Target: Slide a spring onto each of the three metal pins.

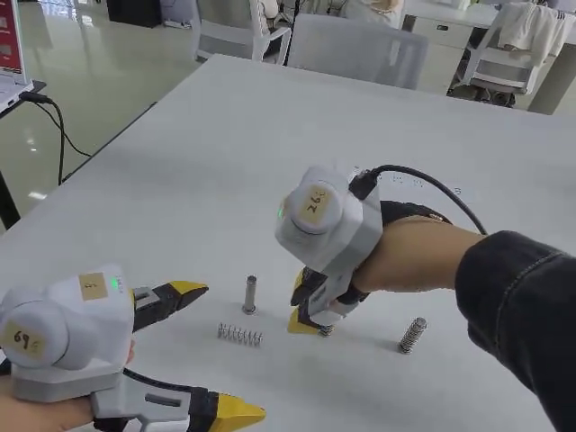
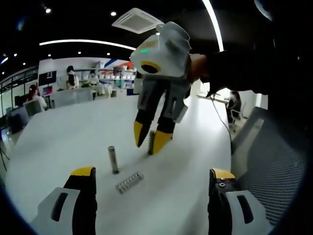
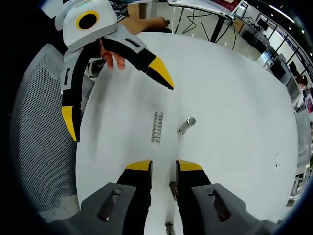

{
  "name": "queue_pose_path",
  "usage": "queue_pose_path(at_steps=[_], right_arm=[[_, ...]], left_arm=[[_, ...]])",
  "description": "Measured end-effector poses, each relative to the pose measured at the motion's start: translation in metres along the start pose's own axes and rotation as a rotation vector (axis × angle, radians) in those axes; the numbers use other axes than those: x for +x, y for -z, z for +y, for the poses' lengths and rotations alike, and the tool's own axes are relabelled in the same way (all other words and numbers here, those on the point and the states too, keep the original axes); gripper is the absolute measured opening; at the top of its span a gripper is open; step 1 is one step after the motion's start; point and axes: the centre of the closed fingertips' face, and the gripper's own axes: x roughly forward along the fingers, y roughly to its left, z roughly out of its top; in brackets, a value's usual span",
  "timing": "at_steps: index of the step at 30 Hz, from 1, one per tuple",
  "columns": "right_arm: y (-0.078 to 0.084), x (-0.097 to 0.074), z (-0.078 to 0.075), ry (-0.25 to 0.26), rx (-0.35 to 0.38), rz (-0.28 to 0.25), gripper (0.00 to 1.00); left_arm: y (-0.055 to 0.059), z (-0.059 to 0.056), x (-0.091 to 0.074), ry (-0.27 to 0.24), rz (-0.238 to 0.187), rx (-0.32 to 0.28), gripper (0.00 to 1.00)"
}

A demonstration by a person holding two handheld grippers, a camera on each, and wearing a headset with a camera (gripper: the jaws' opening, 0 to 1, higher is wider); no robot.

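A bare metal pin (image 1: 249, 294) (image 2: 113, 159) (image 3: 185, 125) stands upright on the white table (image 1: 270, 135). A loose spring (image 1: 239, 336) (image 2: 129, 182) (image 3: 157, 127) lies flat beside it. My right gripper (image 1: 310, 319) (image 2: 150, 139) (image 3: 164, 166) points down with its jaws narrowly open around a second pin wearing a spring (image 1: 325, 330) (image 2: 151, 142) (image 3: 173, 190), which sits close to one finger. A third pin with a spring on it (image 1: 412, 335) (image 3: 168, 229) stands farther right. My left gripper (image 1: 220, 351) (image 2: 152, 173) (image 3: 117, 104) hovers wide open near the table's front edge, holding nothing.
A black cable (image 1: 432, 184) runs from the right gripper across the table. Chairs (image 1: 355, 49) and desks stand beyond the far edge. A mesh chair back (image 3: 44, 147) is close to the near side.
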Motion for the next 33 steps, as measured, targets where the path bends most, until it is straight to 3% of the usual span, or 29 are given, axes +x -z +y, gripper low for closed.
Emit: queue_pose_path(at_steps=[10, 23, 33], right_arm=[[-0.017, 0.014, 0.007, -0.017, -0.004, -0.033, 0.13], [-0.025, 0.032, 0.009, -0.023, 0.027, -0.057, 0.09], [-0.020, 0.043, 0.007, -0.015, 0.051, -0.036, 0.09]], left_arm=[[0.001, -0.001, 0.000, 0.004, 0.004, 0.002, 0.92], [0.002, -0.001, 0.000, 0.005, 0.009, 0.001, 0.92], [0.002, 0.000, -0.002, 0.000, 0.013, 0.000, 0.91]])
